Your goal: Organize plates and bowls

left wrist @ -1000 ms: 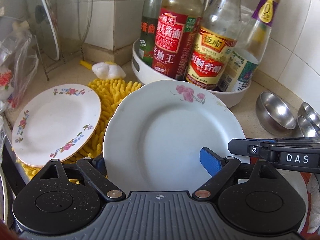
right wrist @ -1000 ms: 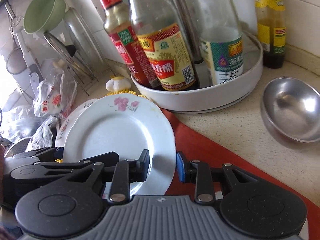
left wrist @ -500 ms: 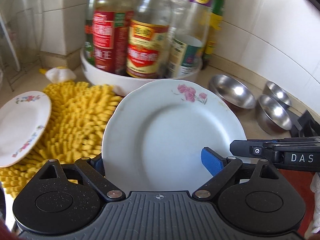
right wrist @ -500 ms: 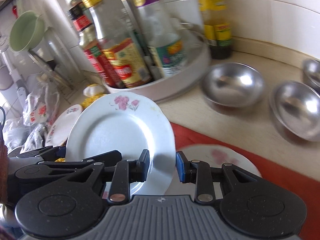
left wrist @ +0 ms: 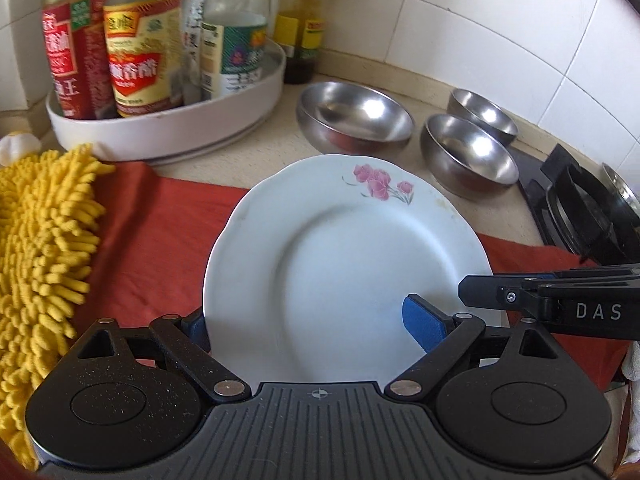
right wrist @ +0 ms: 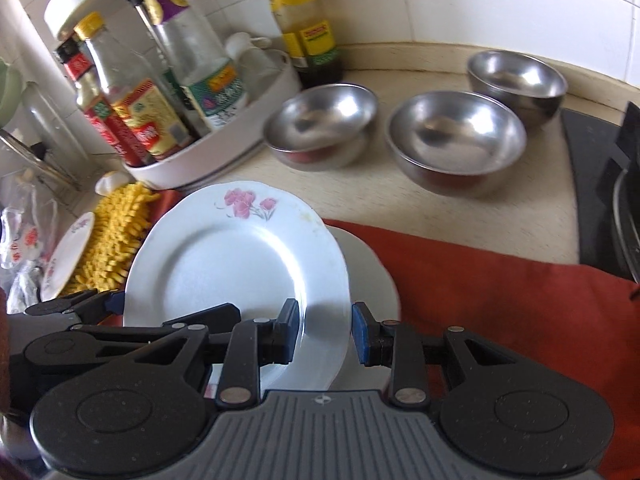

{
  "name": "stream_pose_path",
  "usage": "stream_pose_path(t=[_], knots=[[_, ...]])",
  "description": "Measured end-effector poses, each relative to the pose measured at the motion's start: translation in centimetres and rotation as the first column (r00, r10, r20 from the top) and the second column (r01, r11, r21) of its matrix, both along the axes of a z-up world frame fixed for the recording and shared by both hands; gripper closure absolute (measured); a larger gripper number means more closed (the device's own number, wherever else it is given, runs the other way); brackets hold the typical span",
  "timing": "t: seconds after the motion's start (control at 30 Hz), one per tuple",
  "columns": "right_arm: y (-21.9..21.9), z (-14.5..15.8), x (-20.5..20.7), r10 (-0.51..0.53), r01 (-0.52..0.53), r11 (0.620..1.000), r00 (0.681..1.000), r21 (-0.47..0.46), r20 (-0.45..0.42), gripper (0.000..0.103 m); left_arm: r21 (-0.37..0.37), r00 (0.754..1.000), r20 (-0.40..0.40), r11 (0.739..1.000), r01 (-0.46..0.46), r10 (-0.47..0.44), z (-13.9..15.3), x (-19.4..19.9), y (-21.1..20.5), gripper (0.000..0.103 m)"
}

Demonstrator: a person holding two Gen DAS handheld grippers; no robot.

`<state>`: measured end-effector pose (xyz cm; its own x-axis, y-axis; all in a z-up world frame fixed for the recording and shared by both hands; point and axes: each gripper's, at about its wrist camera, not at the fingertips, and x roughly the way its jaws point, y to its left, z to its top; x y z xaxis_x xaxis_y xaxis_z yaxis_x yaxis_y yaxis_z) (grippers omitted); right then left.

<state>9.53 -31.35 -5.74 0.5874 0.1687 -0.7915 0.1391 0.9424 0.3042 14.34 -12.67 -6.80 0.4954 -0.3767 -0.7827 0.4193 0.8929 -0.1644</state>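
Note:
A white plate [left wrist: 340,256] with a pink flower print hangs tilted above the red cloth [left wrist: 152,232], carried by both grippers. My left gripper [left wrist: 310,328] spans its near part with the jaws wide, one pad at the left rim and the other on the face. My right gripper [right wrist: 325,332] is shut on the plate's [right wrist: 236,264] right rim. Another white plate [right wrist: 372,272] lies on the cloth just beneath. Three steel bowls stand behind: a wide one [left wrist: 356,120], a middle one [left wrist: 468,156] and a far one [left wrist: 484,114]. A small floral plate [right wrist: 68,256] rests on the yellow mat.
A white tray [left wrist: 168,128] of sauce bottles stands at the back left, with one more bottle [left wrist: 302,28] beside it at the tiled wall. The shaggy yellow mat [left wrist: 40,248] lies left of the cloth. A black stove grate [left wrist: 580,208] is at the right.
Both grippers have carried the plate to the right, from over the yellow mat and floral plate to over the red cloth. The steel bowls and stove have come into view.

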Motion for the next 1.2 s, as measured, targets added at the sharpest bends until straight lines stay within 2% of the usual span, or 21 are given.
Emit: stream_pose_path(t=[0.23,0.37,0.53,0.67,0.83,1.0,1.2], knots=[[-0.9,-0.5,-0.4,-0.015,0.015,1.000,1.000,-0.016,-0.013,0.075,0.013,1.000,-0.019,1.000,0.012,-0.012,-0.8,-0.2,-1.1,0.010],[-0.8,0.6,-0.6,0.006,-0.005,1.000,0.998,-0.022,0.059,0.075,0.016,1.000,-0.023,1.000,-0.003,0.003,-0.9,-0.1,-0.9,0.017],[-0.5,1.2,-0.3,0.023,-0.020,0.999,0.997,-0.040,0.075,0.075,0.014,1.000,0.004,1.000,-0.010,0.010,-0.4,-0.3,-0.6,0.018],[0.0,1.1,0.3,0.042,-0.041,0.999,0.996,-0.023,0.074,0.075,0.024,0.997,0.060,0.999,-0.045,0.044,0.7,-0.7,0.4,0.017],[2.1,1.2,1.7,0.125,-0.125,0.992,0.988,-0.014,0.091,0.075,0.036,0.989,0.075,0.991,-0.131,0.128,1.4,-0.6,3.0,0.017],[5.4,1.4,3.6,0.227,-0.228,0.974,0.969,-0.003,0.102,0.075,0.055,0.964,0.088,0.965,-0.255,0.250,1.6,-0.2,7.2,0.016],[10.1,2.2,5.9,0.351,-0.352,0.936,0.927,-0.014,0.129,0.075,0.085,0.909,0.107,0.907,-0.412,0.403,1.9,0.7,13.3,0.016]])
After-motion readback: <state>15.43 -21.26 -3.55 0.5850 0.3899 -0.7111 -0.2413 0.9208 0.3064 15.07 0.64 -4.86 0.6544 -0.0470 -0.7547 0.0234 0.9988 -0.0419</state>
